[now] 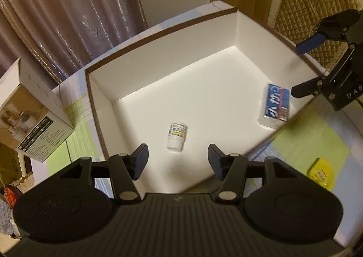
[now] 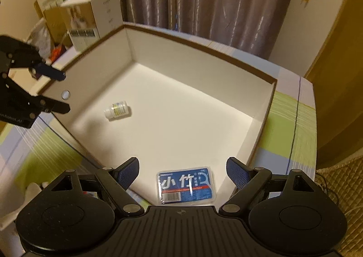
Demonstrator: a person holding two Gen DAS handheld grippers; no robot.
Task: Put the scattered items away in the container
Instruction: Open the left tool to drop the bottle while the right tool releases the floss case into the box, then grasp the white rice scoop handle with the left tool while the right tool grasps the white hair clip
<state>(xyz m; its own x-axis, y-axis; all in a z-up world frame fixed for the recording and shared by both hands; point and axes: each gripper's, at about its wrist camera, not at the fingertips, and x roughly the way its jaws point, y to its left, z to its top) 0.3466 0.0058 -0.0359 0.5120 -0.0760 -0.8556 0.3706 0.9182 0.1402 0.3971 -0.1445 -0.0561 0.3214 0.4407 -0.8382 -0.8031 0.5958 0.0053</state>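
Two items, a small bottle and a blue packet, lie inside the box, dropped there for tidying; both the left hand-held gripper and the right hand-held gripper hang released above the box.

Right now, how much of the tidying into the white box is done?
Done: the small white pill bottle and the blue floss-pick pack lie inside the white cardboard box. In hand: nothing; left gripper and right gripper are open. Left: the yellow packet on the cloth.
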